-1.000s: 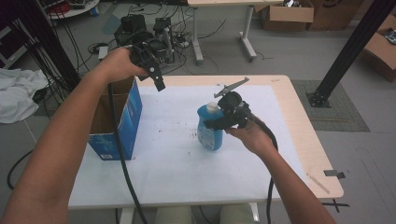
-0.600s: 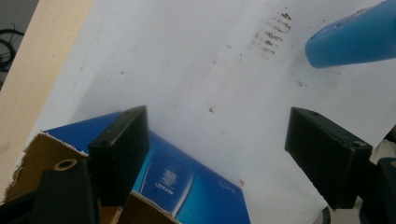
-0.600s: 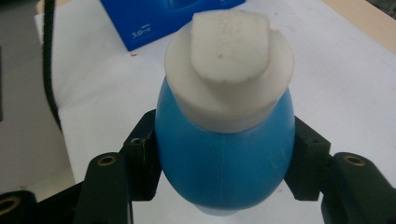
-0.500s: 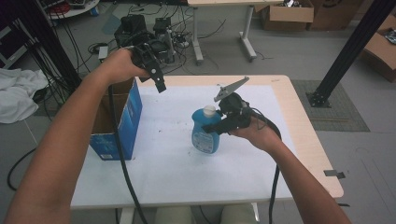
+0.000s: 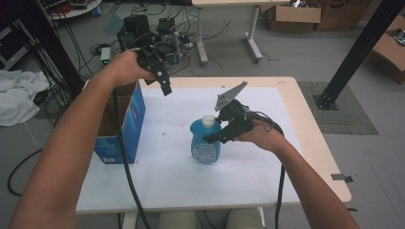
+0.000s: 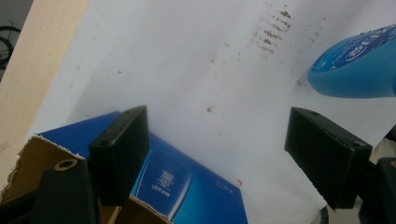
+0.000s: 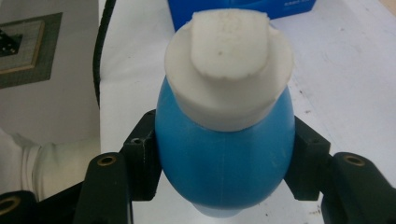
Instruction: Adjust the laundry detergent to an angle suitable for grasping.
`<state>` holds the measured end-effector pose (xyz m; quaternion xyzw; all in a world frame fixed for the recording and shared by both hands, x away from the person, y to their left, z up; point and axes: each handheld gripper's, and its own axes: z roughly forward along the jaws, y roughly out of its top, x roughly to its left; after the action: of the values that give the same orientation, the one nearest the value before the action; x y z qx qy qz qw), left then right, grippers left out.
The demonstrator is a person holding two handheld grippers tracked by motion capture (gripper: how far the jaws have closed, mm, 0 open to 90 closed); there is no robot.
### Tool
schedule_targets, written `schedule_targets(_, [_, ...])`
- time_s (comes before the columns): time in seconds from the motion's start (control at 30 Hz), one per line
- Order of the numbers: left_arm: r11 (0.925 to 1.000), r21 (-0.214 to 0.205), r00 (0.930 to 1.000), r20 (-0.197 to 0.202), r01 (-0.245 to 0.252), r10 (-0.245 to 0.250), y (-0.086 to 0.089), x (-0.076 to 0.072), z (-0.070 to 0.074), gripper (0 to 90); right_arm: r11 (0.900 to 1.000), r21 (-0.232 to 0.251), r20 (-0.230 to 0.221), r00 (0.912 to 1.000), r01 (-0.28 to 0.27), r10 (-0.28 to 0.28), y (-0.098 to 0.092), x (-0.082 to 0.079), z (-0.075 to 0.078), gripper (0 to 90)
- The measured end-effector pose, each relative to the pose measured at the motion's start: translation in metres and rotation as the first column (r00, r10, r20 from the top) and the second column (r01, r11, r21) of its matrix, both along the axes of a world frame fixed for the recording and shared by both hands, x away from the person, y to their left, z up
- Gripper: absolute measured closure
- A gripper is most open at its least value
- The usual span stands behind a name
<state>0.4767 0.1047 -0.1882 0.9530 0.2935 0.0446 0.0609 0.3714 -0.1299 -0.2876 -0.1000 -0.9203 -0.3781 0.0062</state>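
The high view looks forward and down from above the person's side, taking in the whole bench (image 5: 157,181). The left gripper view looks steeply down from well above the bench. The right gripper view sits very close behind the blue bottle (image 7: 224,158), which all three views share.

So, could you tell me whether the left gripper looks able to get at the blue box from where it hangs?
Probably yes: the left gripper hangs open just above the blue box, with nothing between them.
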Motion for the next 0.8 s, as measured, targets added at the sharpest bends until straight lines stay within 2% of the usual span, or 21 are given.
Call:
schedule_targets(0.13, [1.0, 0.002, 1.0, -0.005, -0.004, 0.004, 0.0, 0.001, 0.0, 22.9, 0.9988, 0.0, 0.01, 0.9988, -0.049, 0.049, 0.006, -0.001, -0.002, 40.6])
schedule_targets(0.33, [0.9999, 0.011, 0.9999, -0.008, -0.006, 0.006, -0.002, 0.001, -0.001, 23.5, 0.9921, -0.008, 0.048, 0.9909, -0.125, 0.125, 0.014, -0.002, -0.007, 40.6])
schedule_targets(0.6, [0.9998, 0.016, 0.9999, -0.009, -0.01, 0.01, -0.002, 0.0, -0.001, 23.4, 0.9828, 0.007, 0.027, 0.9825, -0.184, 0.184, 0.016, 0.0, -0.011, 40.6])
schedule_targets(0.8, [0.9997, 0.017, 0.9998, -0.01, -0.015, 0.016, -0.001, 0.001, -0.002, 23.4, 0.9769, -0.009, 0.017, 0.9767, -0.214, 0.214, 0.018, 0.001, -0.018, 40.6])
